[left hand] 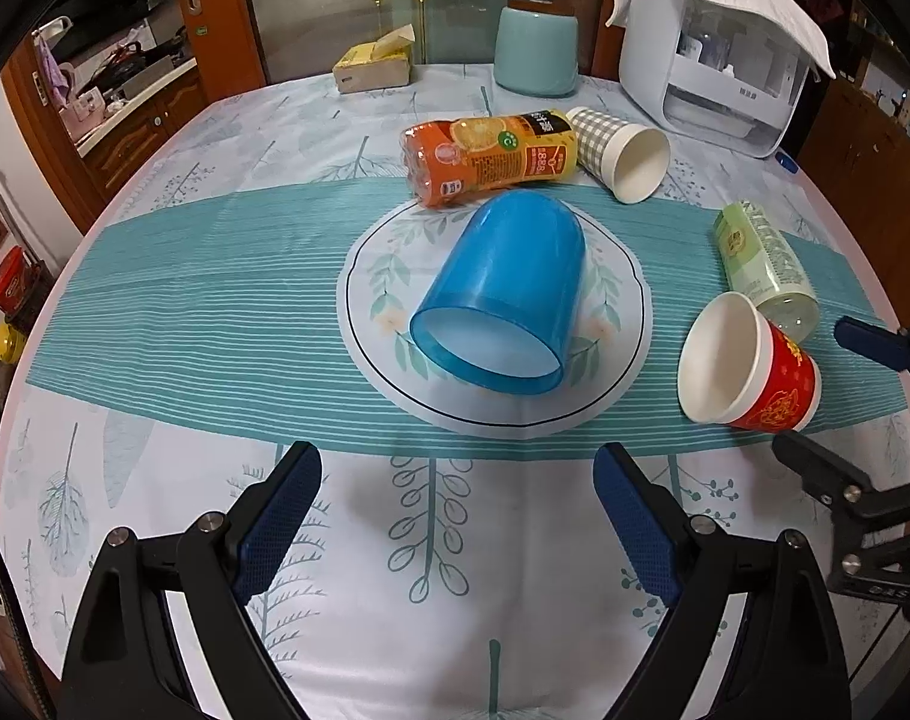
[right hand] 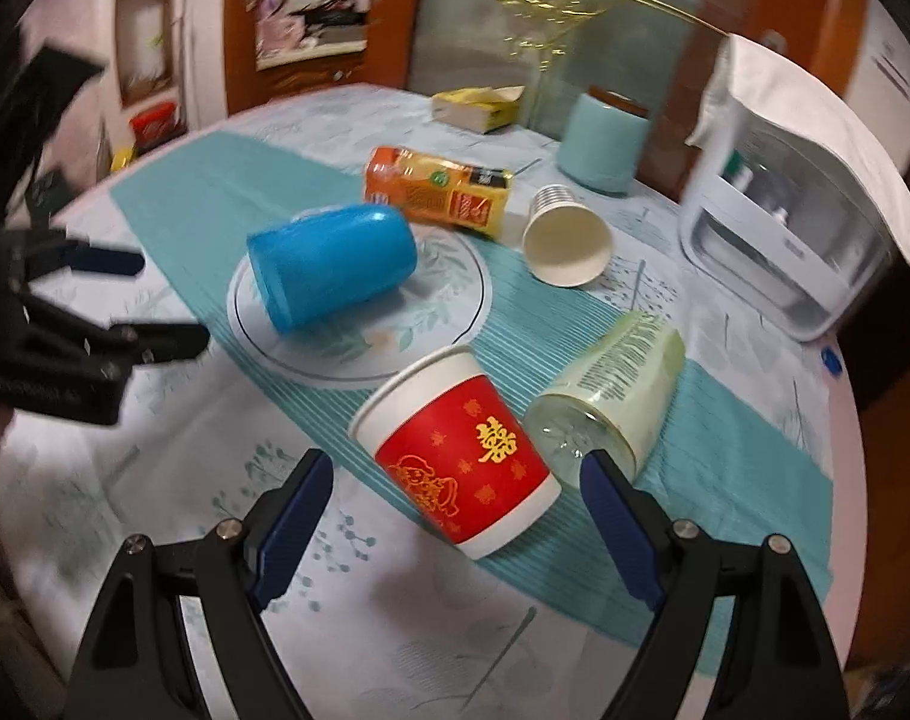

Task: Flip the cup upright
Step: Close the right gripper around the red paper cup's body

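A blue plastic cup [left hand: 503, 294] lies on its side on the round leaf motif of the tablecloth, mouth toward my left gripper [left hand: 458, 516], which is open and empty just in front of it. The cup also shows in the right wrist view [right hand: 335, 264]. A red paper cup [right hand: 461, 456] lies on its side, mouth to the left, between the fingers of my open right gripper [right hand: 455, 516]; it also shows in the left wrist view [left hand: 749, 360]. A checked paper cup [left hand: 623, 153] lies on its side further back.
An orange juice bottle [left hand: 491, 156] and a pale green bottle [left hand: 767, 270] lie on the table. At the back stand a teal canister [left hand: 536, 54], a tissue box [left hand: 374, 66] and a white appliance [left hand: 719, 54]. The right gripper's fingers [left hand: 827, 468] reach in at right.
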Available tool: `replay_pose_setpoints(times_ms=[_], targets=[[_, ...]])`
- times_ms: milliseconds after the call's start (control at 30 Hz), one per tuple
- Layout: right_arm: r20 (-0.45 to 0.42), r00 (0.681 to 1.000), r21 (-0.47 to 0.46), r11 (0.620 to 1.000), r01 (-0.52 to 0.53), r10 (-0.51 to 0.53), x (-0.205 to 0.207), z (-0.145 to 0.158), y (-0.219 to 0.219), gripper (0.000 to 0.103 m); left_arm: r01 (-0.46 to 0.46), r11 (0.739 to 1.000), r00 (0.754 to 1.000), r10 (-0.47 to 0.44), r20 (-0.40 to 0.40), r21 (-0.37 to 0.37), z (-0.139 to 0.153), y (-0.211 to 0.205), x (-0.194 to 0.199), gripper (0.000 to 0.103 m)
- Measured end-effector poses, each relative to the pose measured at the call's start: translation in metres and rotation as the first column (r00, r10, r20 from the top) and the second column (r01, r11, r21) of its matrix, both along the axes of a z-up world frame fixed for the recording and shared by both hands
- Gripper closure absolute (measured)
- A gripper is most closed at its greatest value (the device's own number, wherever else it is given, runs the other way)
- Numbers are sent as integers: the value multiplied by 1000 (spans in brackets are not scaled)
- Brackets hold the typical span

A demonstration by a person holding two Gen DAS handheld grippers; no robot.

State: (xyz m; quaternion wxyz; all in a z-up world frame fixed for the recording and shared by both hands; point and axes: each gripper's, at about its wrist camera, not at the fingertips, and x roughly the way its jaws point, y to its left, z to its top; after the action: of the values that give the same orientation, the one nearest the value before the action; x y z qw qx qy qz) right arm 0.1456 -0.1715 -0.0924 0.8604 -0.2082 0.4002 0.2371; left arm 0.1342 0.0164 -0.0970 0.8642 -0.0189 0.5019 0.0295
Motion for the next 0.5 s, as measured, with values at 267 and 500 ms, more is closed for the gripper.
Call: replay_pose_setpoints(times_ms=[267, 500], targets=[[0, 997, -108, 991, -81, 81, 12, -23, 9, 24, 5, 1000, 1000, -5, -16, 2, -6, -2, 6, 12], [-2, 991, -146, 981, -132, 133, 17, -33, 18, 36, 4, 1000, 1000, -3, -19, 2, -7, -1, 8, 12]])
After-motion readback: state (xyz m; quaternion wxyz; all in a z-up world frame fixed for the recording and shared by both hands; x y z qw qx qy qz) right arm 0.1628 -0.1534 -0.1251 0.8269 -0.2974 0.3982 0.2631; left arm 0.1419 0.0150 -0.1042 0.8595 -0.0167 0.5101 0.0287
